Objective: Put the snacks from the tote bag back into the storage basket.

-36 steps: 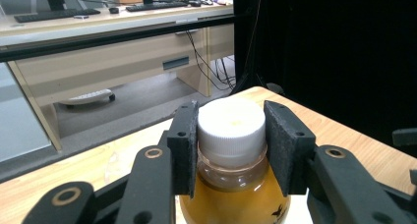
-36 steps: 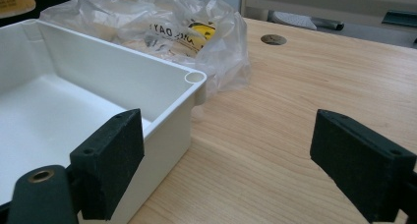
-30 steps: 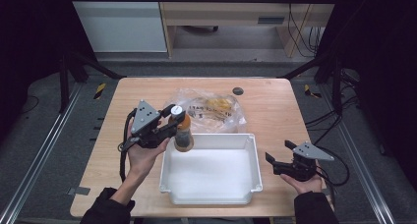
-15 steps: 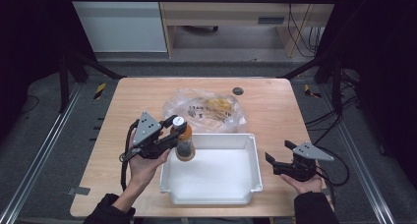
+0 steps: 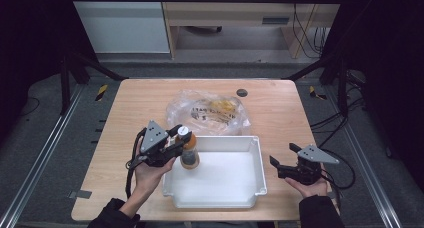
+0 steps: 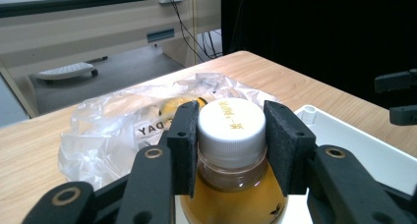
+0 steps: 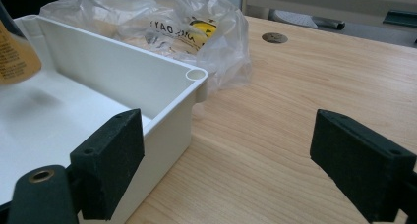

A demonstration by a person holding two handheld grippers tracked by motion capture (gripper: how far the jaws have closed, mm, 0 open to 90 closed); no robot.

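high view overhead, facing forward; gripper views low, close; all share tray (image 5: 257, 153)

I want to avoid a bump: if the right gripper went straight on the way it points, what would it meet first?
Probably the white tray: in the right gripper view, the right gripper has its left jaw lined up with the near wall, while bare table lies ahead of the other jaw.

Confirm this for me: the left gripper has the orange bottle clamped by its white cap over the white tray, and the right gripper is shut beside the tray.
One thing is off: the right gripper is open, not shut. The right gripper view shows its jaws wide apart with bare table between them, beside the white tray. The rest holds: the left gripper clamps the orange bottle by its white cap over the tray.
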